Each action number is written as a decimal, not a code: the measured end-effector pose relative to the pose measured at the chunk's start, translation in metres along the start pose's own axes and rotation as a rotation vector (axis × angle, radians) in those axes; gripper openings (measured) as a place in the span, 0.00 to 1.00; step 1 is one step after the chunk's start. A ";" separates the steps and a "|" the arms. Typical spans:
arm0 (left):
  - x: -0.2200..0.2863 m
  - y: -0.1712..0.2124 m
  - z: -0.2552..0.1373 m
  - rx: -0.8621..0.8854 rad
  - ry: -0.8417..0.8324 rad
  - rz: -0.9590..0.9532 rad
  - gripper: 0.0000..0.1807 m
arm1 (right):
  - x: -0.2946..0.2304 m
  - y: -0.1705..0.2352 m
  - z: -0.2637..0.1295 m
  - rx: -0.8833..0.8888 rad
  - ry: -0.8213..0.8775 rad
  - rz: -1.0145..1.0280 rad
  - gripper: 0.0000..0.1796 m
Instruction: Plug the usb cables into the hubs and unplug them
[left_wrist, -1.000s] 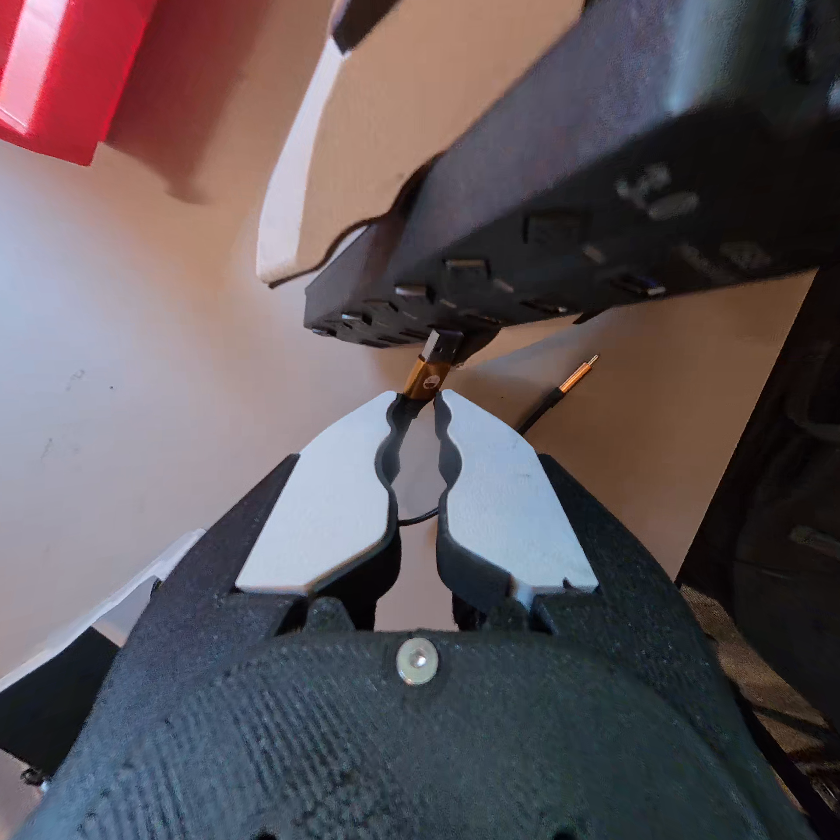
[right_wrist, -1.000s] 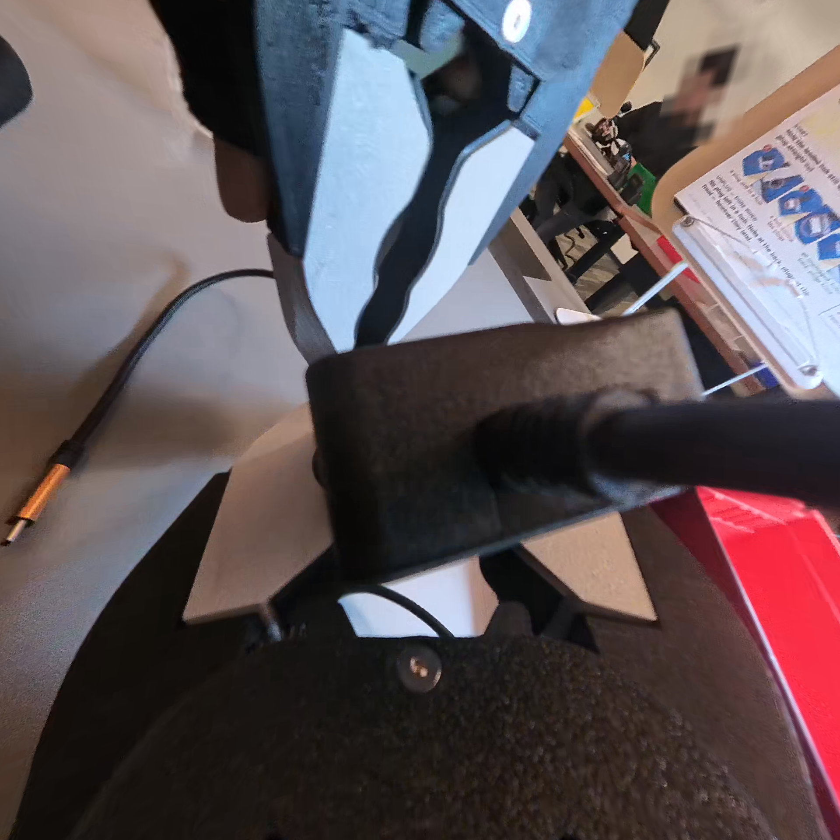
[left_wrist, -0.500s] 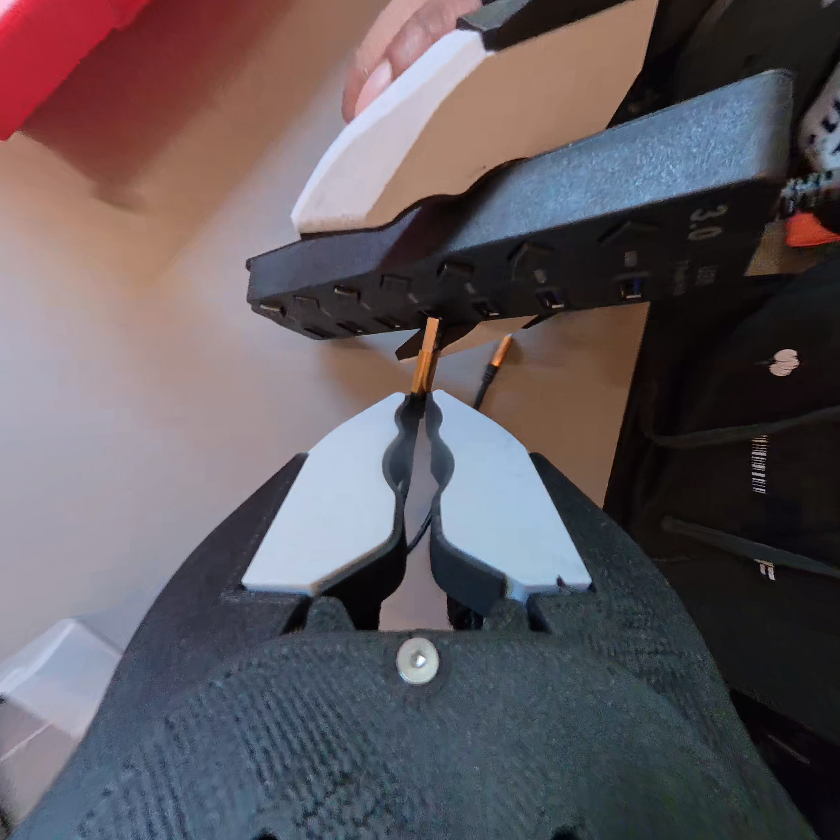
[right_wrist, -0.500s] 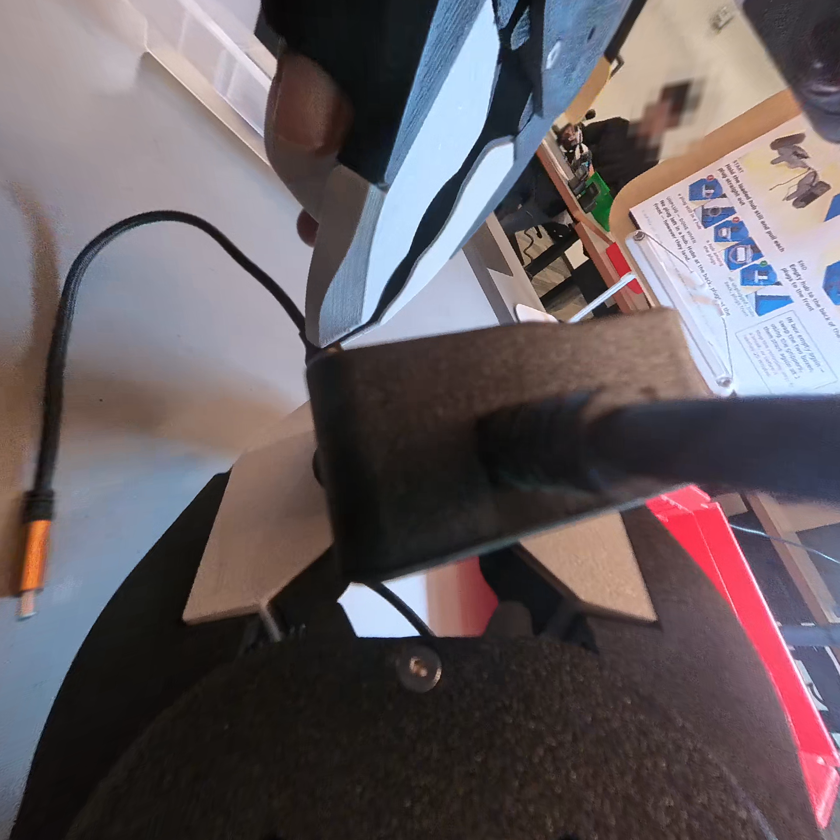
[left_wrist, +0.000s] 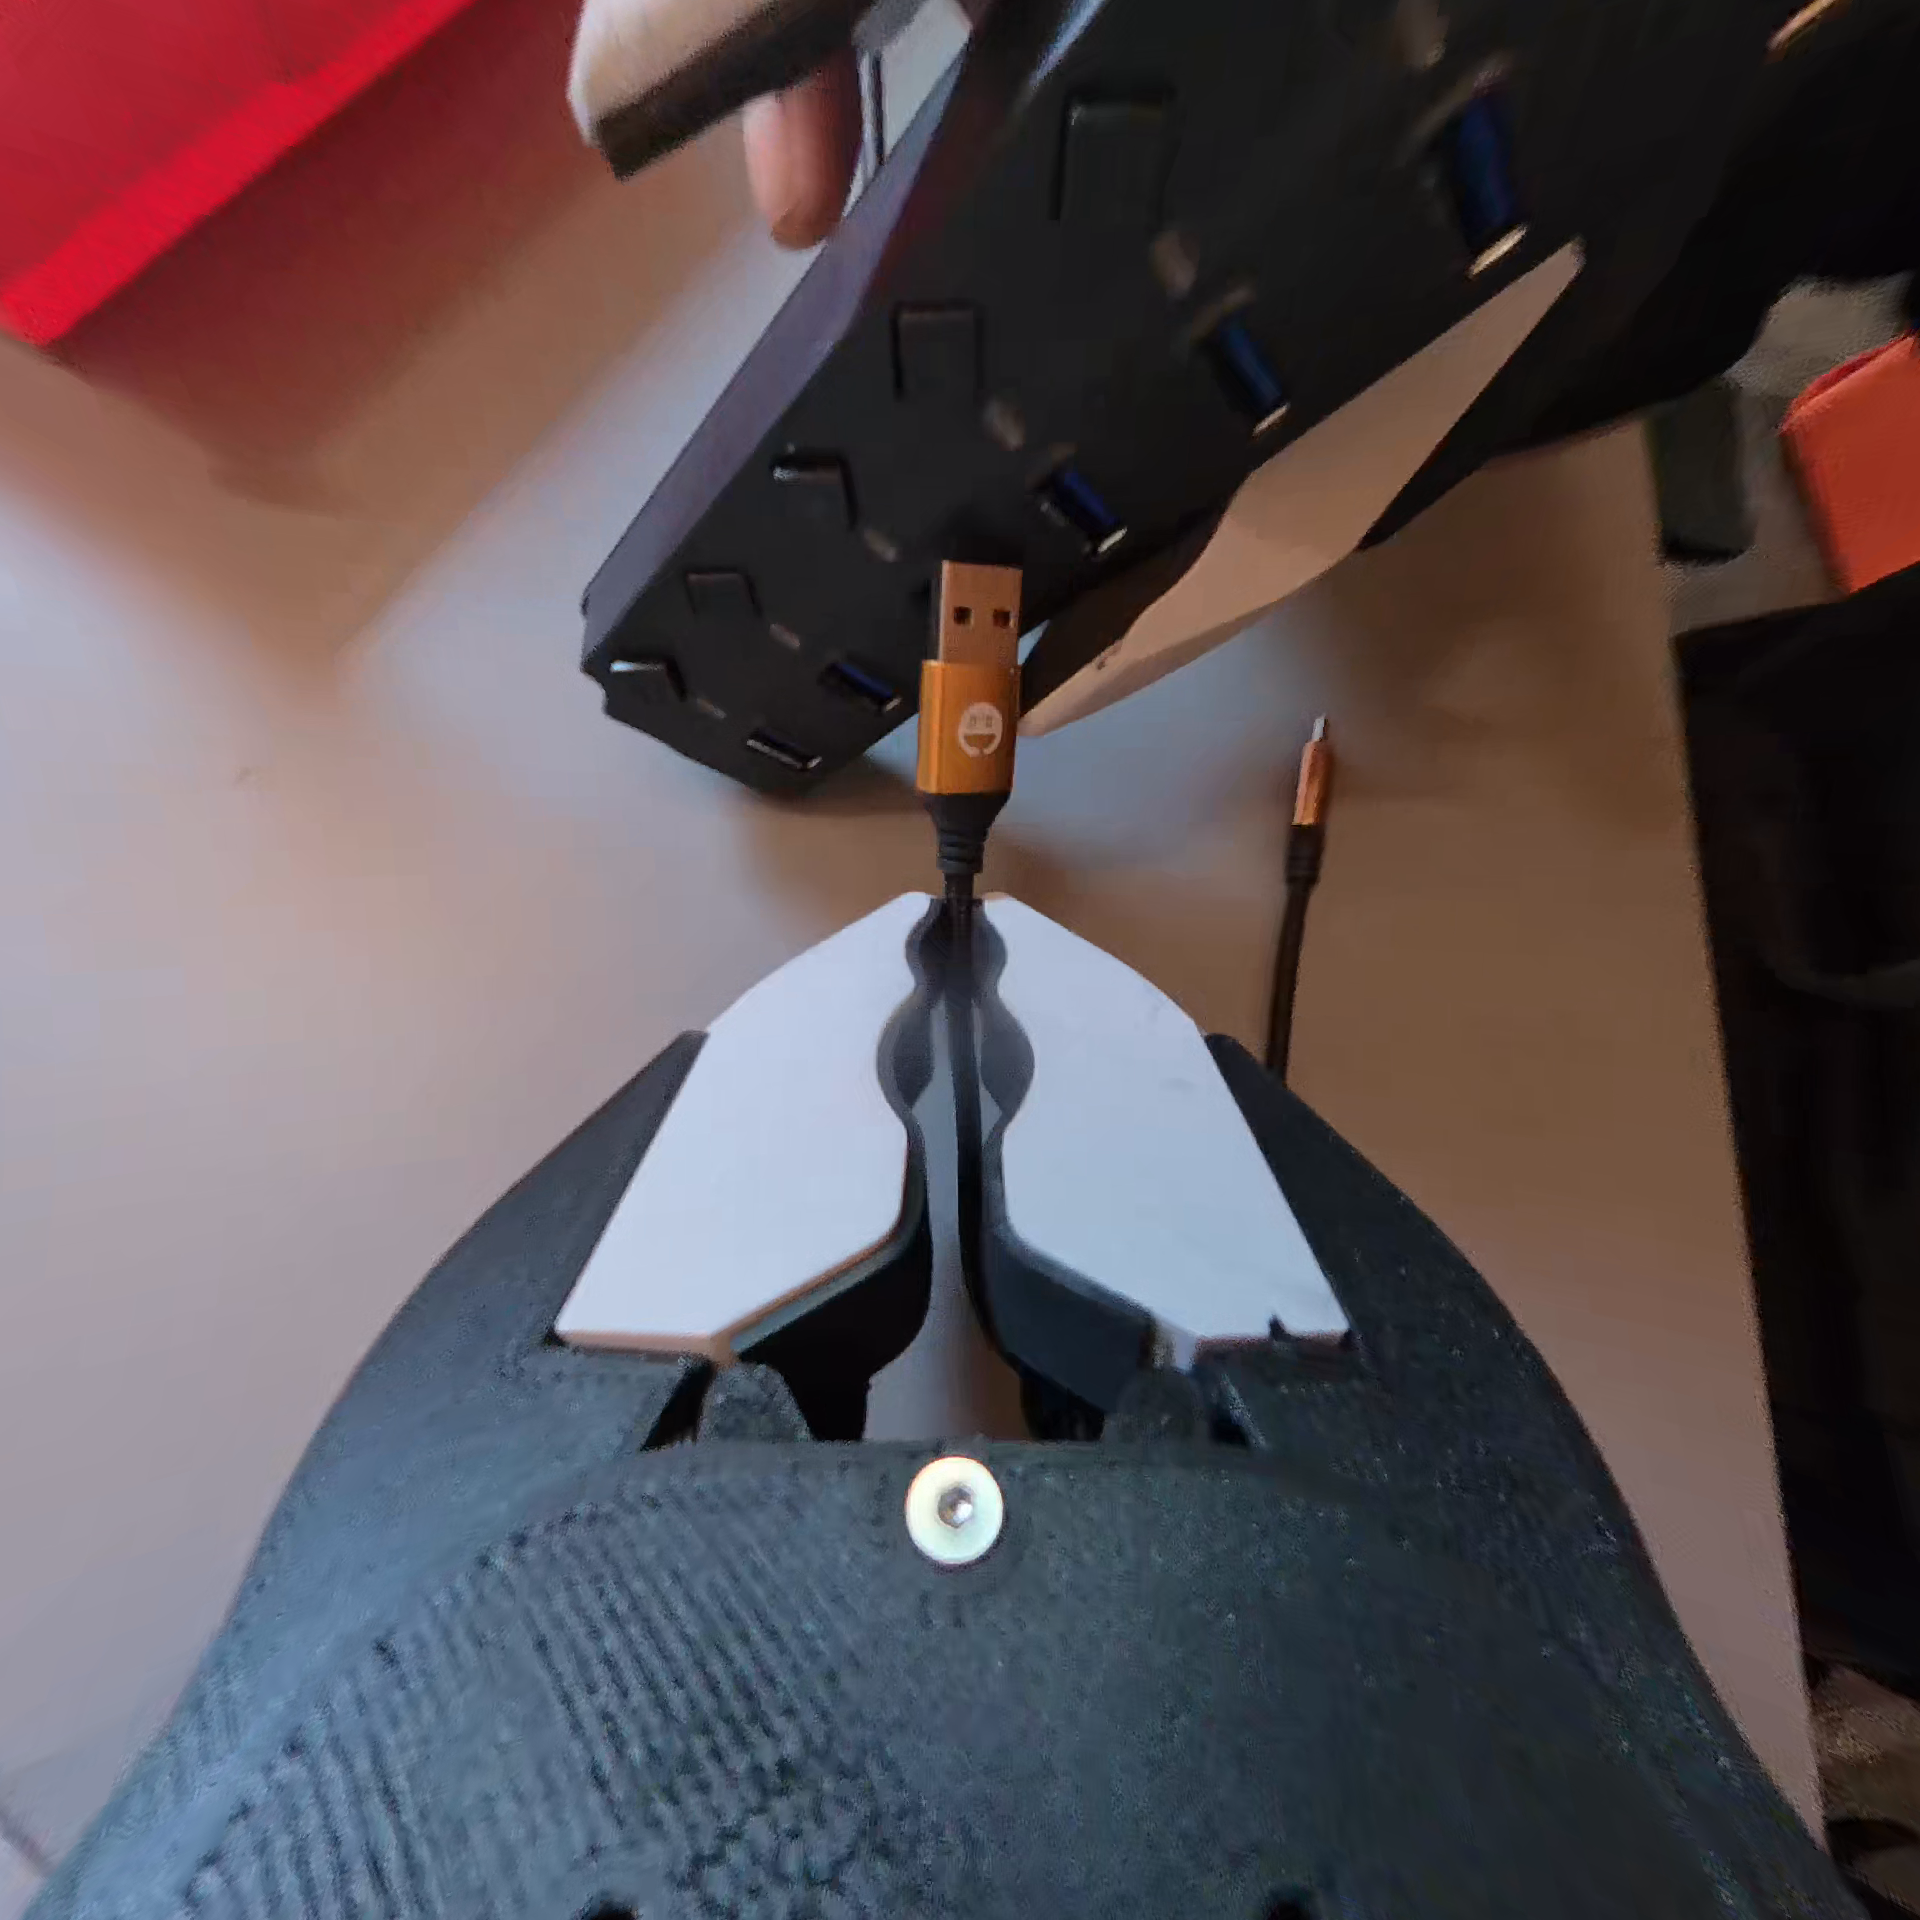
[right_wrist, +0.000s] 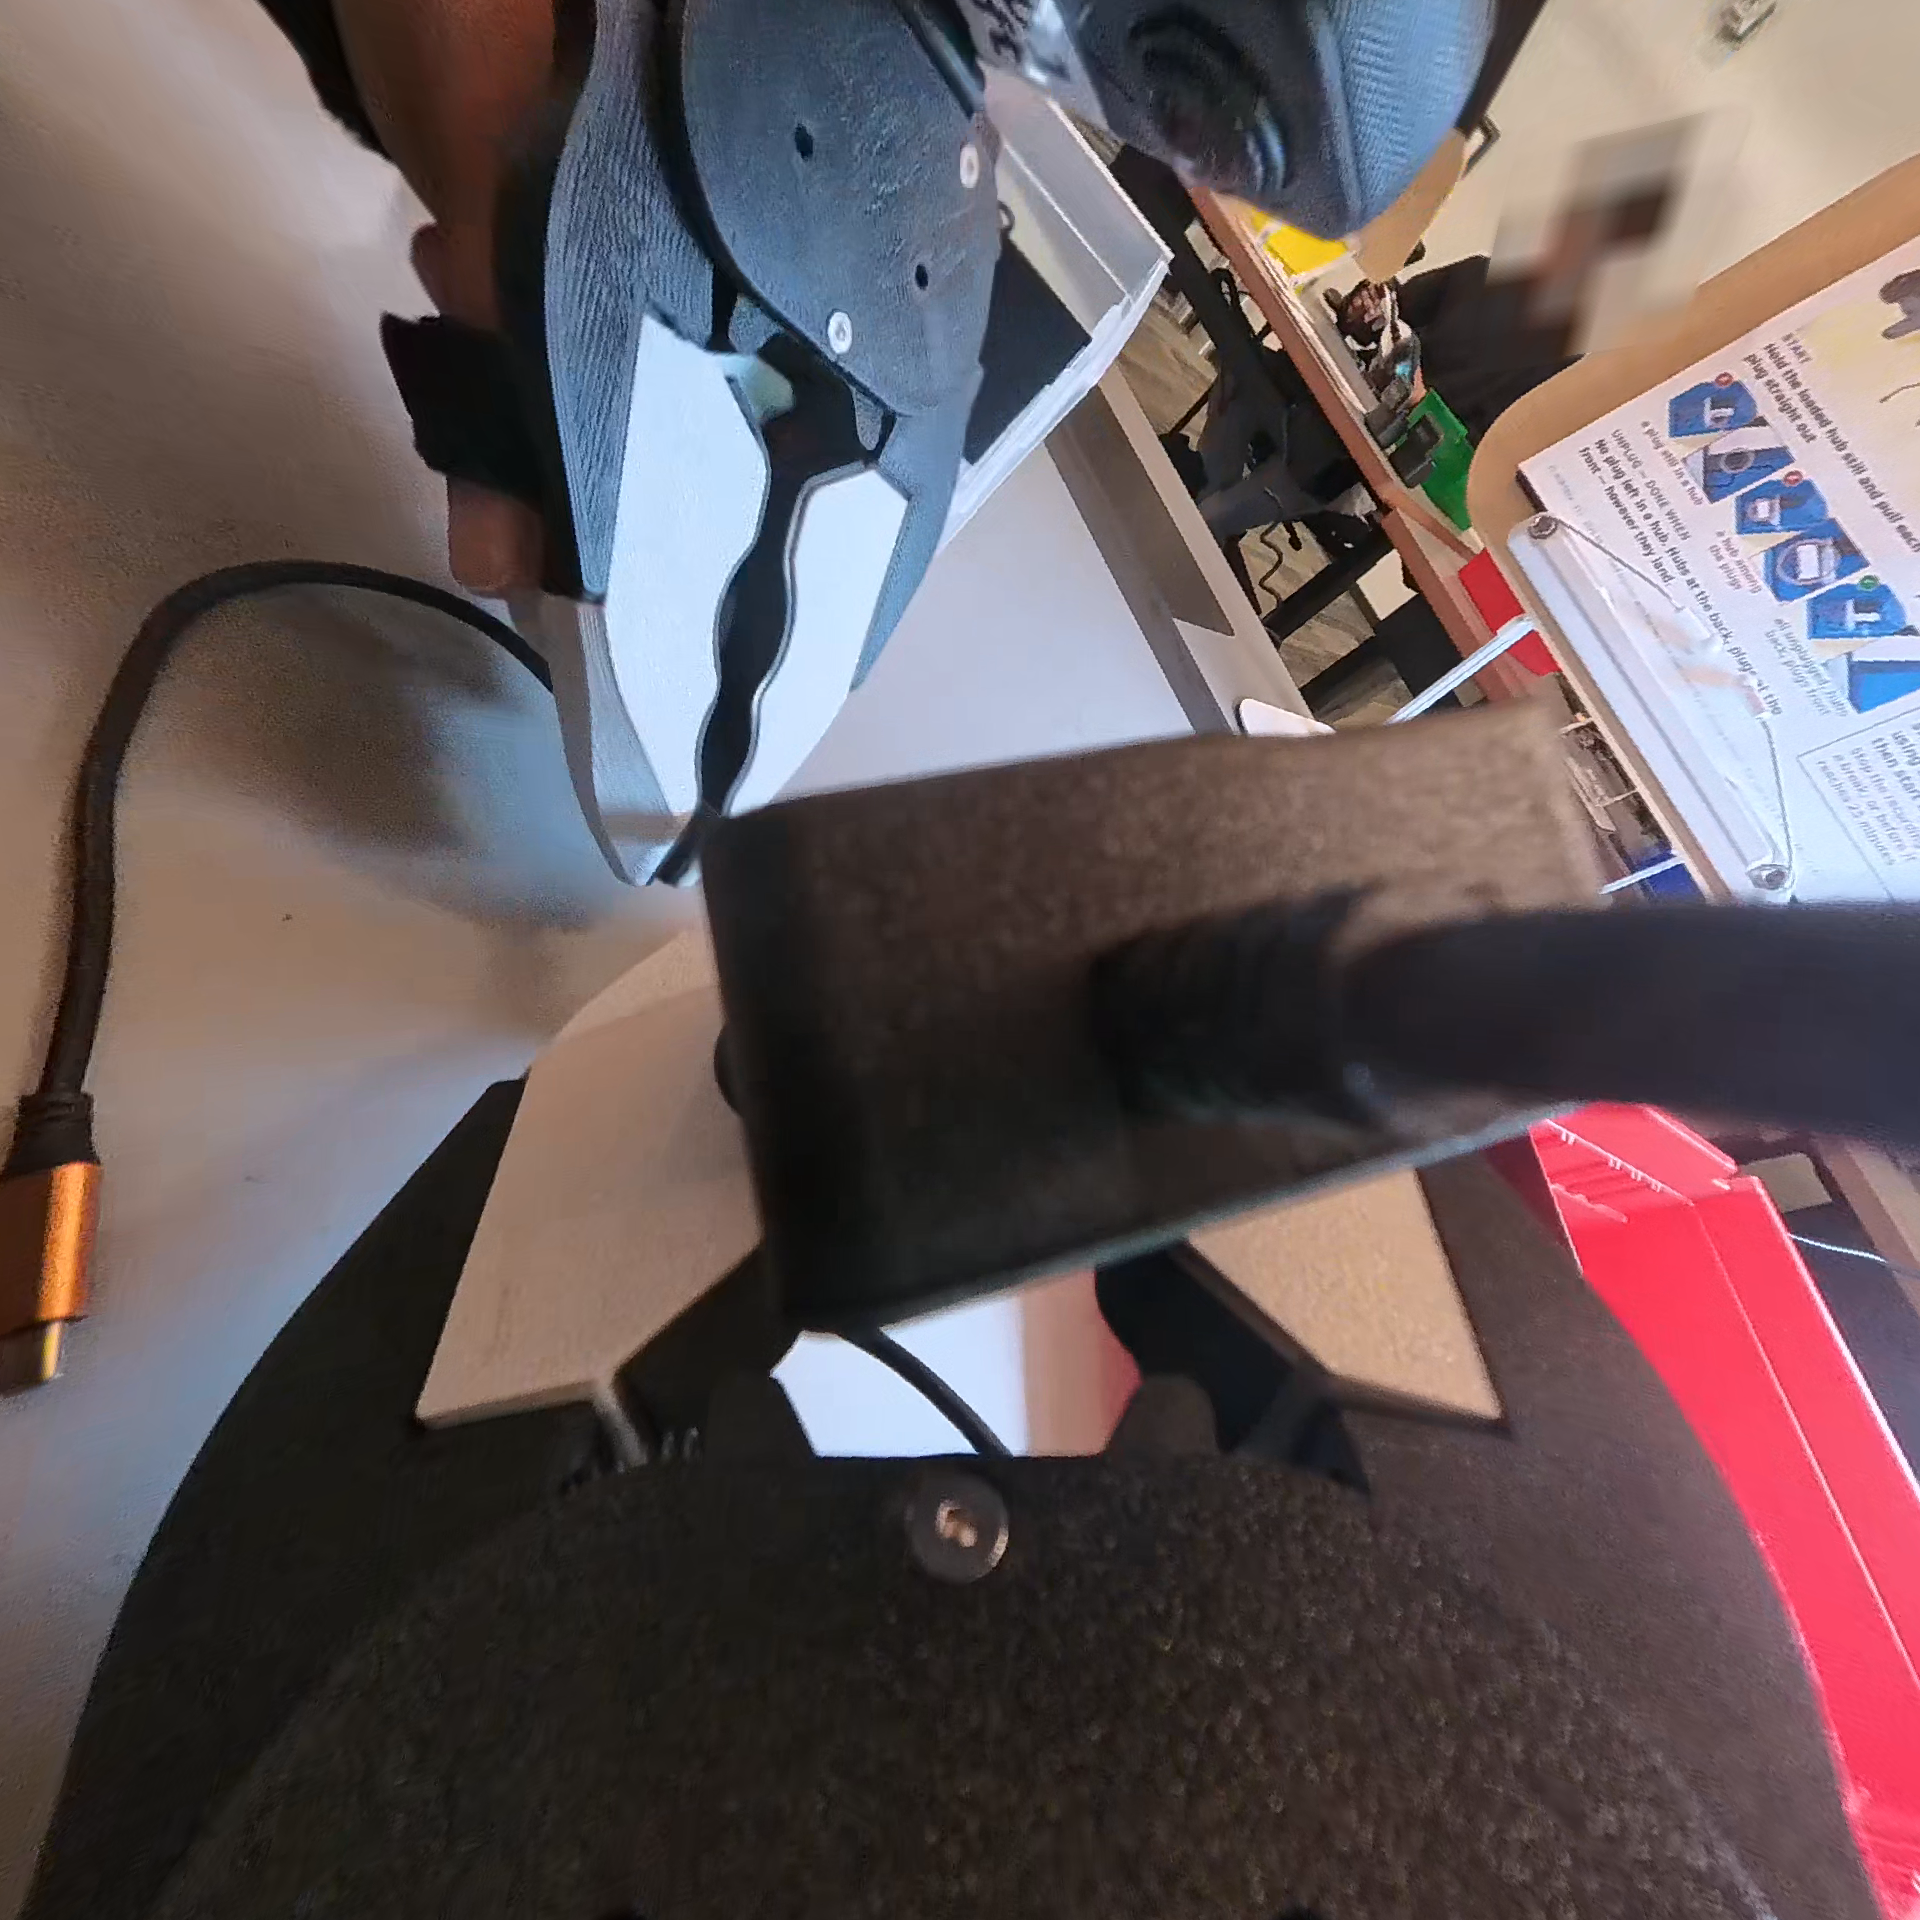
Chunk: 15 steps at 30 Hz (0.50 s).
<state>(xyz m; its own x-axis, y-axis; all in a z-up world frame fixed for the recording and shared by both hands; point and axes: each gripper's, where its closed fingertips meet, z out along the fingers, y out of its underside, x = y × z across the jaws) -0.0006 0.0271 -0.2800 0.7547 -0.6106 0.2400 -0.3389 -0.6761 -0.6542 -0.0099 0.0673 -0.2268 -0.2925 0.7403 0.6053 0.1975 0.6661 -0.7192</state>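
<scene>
My left gripper (left_wrist: 956, 906) is shut on a thin black cable just behind its orange USB-A plug (left_wrist: 971, 717). The plug's metal tip is fully bare and sits in no port. It points at the black multi-port hub (left_wrist: 1039, 395), which is tilted with its port face toward me. My right gripper (right_wrist: 966, 1195) is shut on the hub's end (right_wrist: 1091, 987), beside the hub's own thick black cord (right_wrist: 1621, 1023). Its white fingers (left_wrist: 1309, 561) clamp the hub from both sides. The cable's other orange plug (left_wrist: 1311, 781) lies on the table; it also shows in the right wrist view (right_wrist: 42, 1257).
A red box (right_wrist: 1714, 1371) stands beside the hub; it also shows in the left wrist view (left_wrist: 156, 135). A printed instruction sheet (right_wrist: 1766, 623) on a board is at the right. The beige table (left_wrist: 312, 987) lies below. Dark gear (left_wrist: 1818, 1039) lines its right edge.
The orange plug was at the hub's port row; now it is out with its metal tip bare. The hub has turned so its port face shows more.
</scene>
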 end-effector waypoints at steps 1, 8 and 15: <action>0.004 -0.003 -0.002 0.022 0.024 -0.019 0.02 | 0.000 0.000 0.000 -0.001 0.001 -0.002 0.39; 0.017 0.001 -0.016 -0.152 0.106 -0.158 0.02 | -0.004 -0.002 -0.001 0.016 -0.004 -0.062 0.39; 0.019 0.000 -0.032 -0.411 -0.001 -0.042 0.02 | -0.008 -0.004 -0.002 0.012 -0.001 -0.124 0.39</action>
<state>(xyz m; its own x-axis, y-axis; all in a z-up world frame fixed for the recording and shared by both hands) -0.0043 0.0027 -0.2528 0.7733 -0.5786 0.2592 -0.5036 -0.8089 -0.3033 -0.0069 0.0590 -0.2281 -0.3147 0.6525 0.6893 0.1487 0.7511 -0.6432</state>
